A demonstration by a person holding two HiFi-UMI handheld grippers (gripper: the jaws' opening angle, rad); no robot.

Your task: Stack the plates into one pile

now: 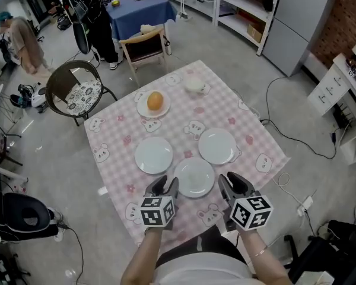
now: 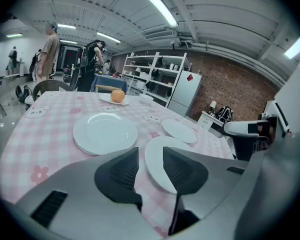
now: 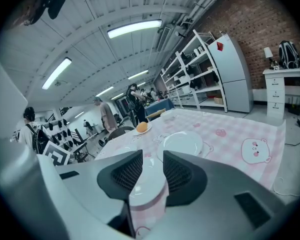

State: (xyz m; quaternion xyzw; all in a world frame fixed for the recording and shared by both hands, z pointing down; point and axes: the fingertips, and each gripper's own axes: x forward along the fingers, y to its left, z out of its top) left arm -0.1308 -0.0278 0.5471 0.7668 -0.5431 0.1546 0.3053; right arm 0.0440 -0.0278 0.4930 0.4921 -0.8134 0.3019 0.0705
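Centre frame, a pink checked tablecloth [image 1: 178, 108] carries three separate glossy white round plates [image 1: 153, 155], probably rigid, slippery and chippable, best pinched by the rim; the left gripper [image 1: 165, 186] and right gripper [image 1: 234, 183] flank the nearest plate [image 1: 194, 177], jaws apart and empty.

The left claw [image 2: 150, 158] has its jaws apart with nothing pressed between them. Through the gap shows the rim of a white plate [image 2: 170, 142] on the pink checked worktop [image 2: 35, 139]. A second plate [image 2: 105, 133] lies ahead to the left and a third plate [image 2: 179, 130] ahead to the right. An orange [image 2: 117, 96] sits on a small plate [image 2: 106, 100] far ahead.
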